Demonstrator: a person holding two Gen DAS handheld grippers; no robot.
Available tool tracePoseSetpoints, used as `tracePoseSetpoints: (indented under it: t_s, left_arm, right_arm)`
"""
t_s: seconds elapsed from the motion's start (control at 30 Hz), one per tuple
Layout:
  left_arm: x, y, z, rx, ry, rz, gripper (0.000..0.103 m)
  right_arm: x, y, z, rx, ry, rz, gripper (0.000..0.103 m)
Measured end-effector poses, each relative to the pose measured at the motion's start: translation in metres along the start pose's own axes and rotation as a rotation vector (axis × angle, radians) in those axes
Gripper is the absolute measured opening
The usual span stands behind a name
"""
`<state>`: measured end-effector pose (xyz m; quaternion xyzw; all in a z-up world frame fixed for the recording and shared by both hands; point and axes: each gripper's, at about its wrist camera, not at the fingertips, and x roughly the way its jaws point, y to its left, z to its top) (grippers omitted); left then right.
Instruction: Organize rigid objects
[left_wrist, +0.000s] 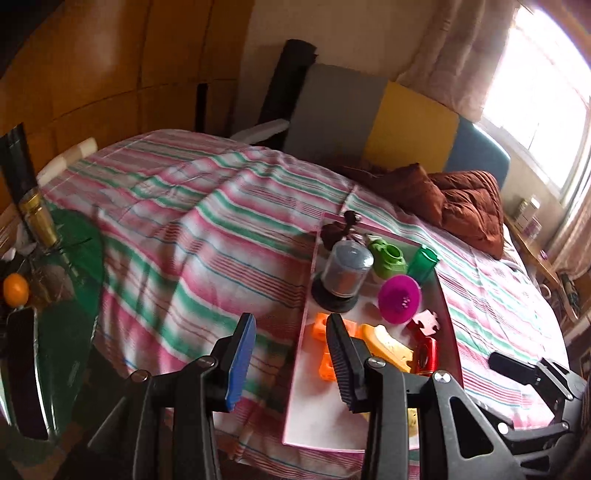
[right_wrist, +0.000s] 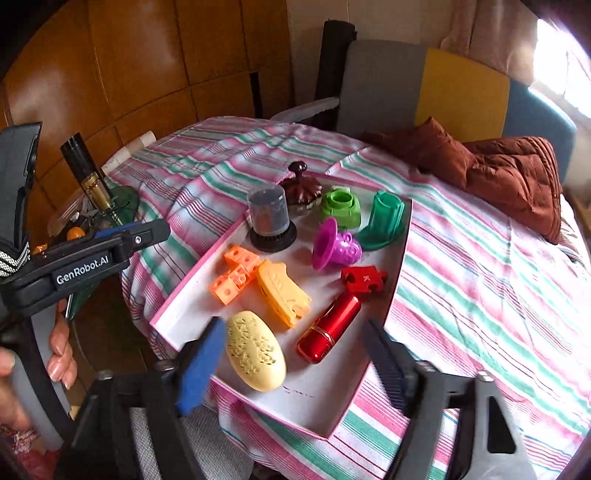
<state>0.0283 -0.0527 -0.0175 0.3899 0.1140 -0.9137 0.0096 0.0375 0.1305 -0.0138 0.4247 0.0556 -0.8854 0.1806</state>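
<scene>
both grippers empty, jaws apart over tray

right gripper (right_wrist: 295, 354) released wide above yellow oval (right_wrist: 255, 350) and red tube (right_wrist: 330, 326) lying in white tray (right_wrist: 173, 314); left gripper (left_wrist: 291, 354) parted at tray's left edge, nothing held; tray sits on striped bedspread (right_wrist: 480, 277).

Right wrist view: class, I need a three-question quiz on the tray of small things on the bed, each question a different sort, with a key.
1. True or false: the red tube stands upright in the tray.
2. Which lies nearest the right gripper? A the pale yellow oval; B the green cup; C the dark brown lid.
3. Fill in: the orange blocks touch the ____ comb-like piece.

Key: 1 false; 2 A; 3 yellow.
</scene>
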Motion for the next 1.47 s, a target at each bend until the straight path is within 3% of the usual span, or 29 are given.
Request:
tracePoseSetpoints:
  t_s: [0.17, 0.67, 1.03, 1.47]
  left_arm:
    - [-0.008, 0.004, -0.002, -0.002, -0.016, 0.008, 0.040]
    - [-0.030, -0.018, 0.006, 0.109, -0.095, 0.058, 0.040]
    - [-0.015, -0.033, 0.001, 0.141, 0.030, 0.131, 0.040]
    - [-0.012, -0.067, -0.016, 0.261, 0.036, 0.140, 0.040]
  right_arm:
    - [0.000, 0.001, 0.007, 0.047, -0.003, -0.011, 0.103]
    - [-0.007, -0.022, 0.020, 0.226, -0.055, -0.258, 0.103]
    - [-0.004, -0.035, 0.020, 0.268, -0.047, -0.312, 0.103]
    - [0.001, -0.045, 0.018, 0.288, -0.041, -0.322, 0.103]
